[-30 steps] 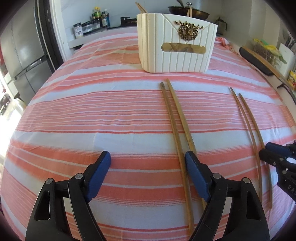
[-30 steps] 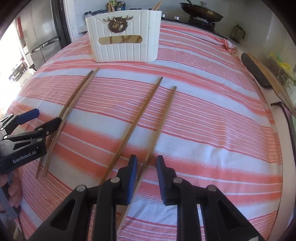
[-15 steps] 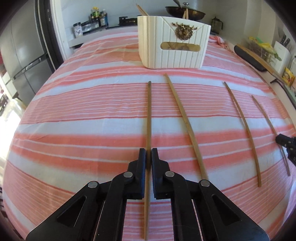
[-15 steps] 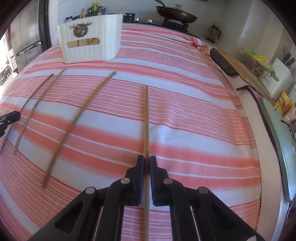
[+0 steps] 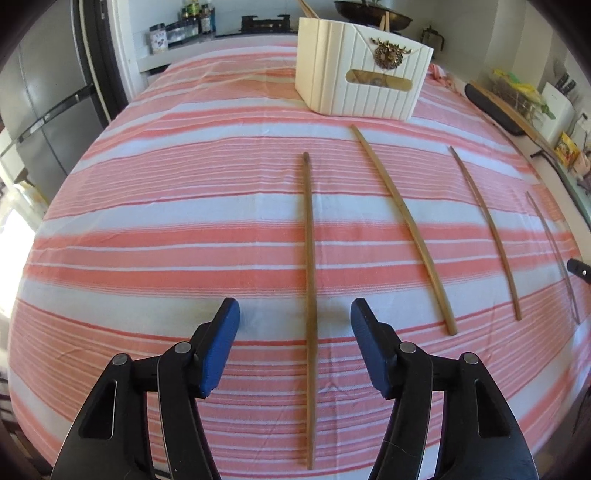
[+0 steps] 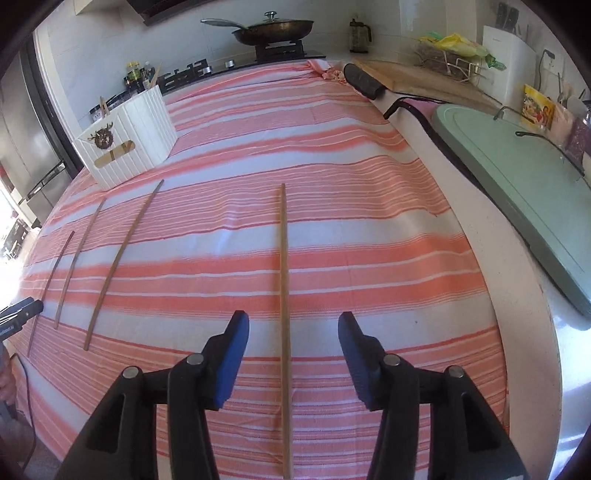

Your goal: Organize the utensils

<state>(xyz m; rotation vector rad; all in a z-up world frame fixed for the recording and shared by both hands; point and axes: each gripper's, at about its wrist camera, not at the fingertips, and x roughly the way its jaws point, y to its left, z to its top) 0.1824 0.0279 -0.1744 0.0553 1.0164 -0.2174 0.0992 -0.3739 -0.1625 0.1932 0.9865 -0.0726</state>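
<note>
Several bamboo chopsticks lie spread apart on the pink striped cloth (image 5: 147, 221). My left gripper (image 5: 295, 325) is open, its blue pads either side of the leftmost chopstick (image 5: 309, 258), which lies flat between them. My right gripper (image 6: 293, 332) is open around the rightmost chopstick (image 6: 283, 277), also flat on the cloth. Two more chopsticks (image 5: 406, 229) (image 5: 487, 236) lie between. The white ribbed utensil holder (image 5: 362, 88) with a gold ornament stands at the far side and holds a few chopsticks; it also shows in the right wrist view (image 6: 125, 147).
A green board (image 6: 517, 192) and black handle (image 6: 406, 107) lie off the cloth's right edge. A wok (image 6: 273, 29) sits on the stove behind. A fridge (image 5: 40, 110) stands at left. The right gripper's tip (image 5: 580, 271) shows at the far right of the left wrist view.
Both grippers were shut on a chopstick half a second ago; both have opened, and each chopstick now lies on the cloth, spaced apart from the others.
</note>
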